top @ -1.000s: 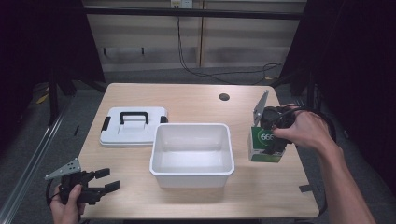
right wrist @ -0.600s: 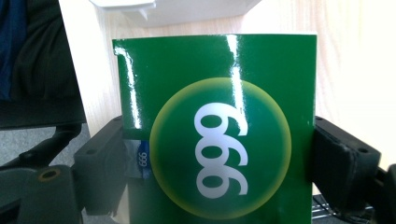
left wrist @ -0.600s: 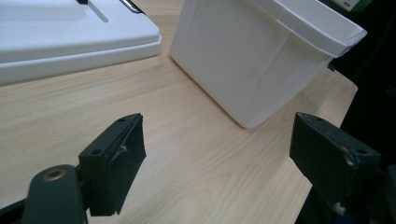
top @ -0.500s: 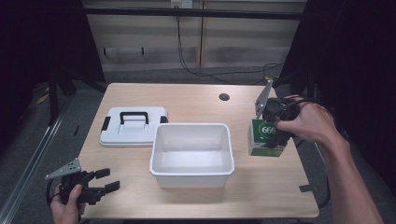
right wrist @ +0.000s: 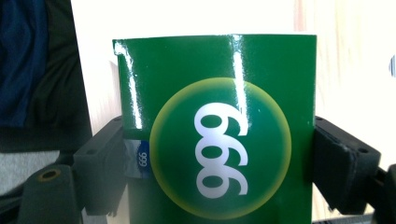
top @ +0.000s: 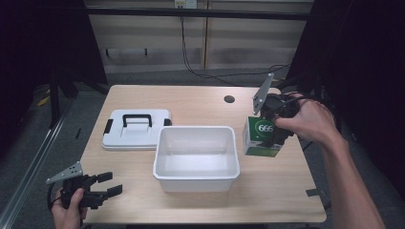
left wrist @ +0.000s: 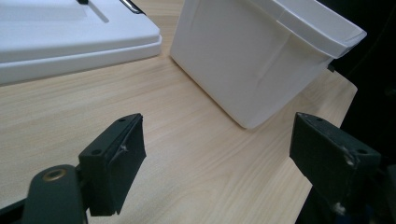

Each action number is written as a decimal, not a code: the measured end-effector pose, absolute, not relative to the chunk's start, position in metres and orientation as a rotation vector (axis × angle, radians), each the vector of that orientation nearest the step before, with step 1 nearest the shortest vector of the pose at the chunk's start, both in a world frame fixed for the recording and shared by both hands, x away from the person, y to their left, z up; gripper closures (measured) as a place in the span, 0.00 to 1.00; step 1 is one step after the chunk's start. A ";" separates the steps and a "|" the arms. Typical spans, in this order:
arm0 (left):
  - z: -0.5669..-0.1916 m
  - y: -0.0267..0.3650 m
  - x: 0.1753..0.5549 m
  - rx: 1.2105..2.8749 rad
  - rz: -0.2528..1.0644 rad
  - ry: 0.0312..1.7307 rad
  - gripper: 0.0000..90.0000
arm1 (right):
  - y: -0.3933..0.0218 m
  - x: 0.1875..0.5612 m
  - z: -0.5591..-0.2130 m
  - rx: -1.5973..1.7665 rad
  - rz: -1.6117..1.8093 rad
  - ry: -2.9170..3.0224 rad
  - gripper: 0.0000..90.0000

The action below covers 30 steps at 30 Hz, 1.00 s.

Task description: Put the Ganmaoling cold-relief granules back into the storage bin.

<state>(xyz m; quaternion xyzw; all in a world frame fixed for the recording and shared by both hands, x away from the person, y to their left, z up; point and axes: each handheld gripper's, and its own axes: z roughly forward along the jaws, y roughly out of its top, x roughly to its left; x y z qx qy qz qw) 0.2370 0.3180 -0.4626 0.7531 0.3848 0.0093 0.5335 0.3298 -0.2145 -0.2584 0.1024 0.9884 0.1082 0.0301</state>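
A green and white box (top: 260,137) printed with three white digits stands just right of the white tub (top: 196,130), near the table's right edge. My right gripper (top: 270,138) comes down on it from above and is shut on it. In the right gripper view the box (right wrist: 219,140) has a black jaw pressed against each side; whether it rests on the table or hangs just above it I cannot tell. My left gripper (top: 109,184) is open and low over the front left corner. Bare wood shows between its fingers, with the tub's wall (left wrist: 261,60) ahead.
A white lid with a black handle (top: 136,131) lies flat left of the tub, and its edge (left wrist: 70,32) shows in the left gripper view. A dark round hole (top: 229,99) sits in the tabletop at the back. Dark floor and cables surround the table.
My right gripper has carried the green box a little to the left, closer to the tub. The left gripper has stayed where it was.
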 end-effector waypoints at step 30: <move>-0.461 0.319 0.236 1.789 0.029 0.909 0.20 | -0.161 0.347 -0.264 0.239 0.571 3.044 0.18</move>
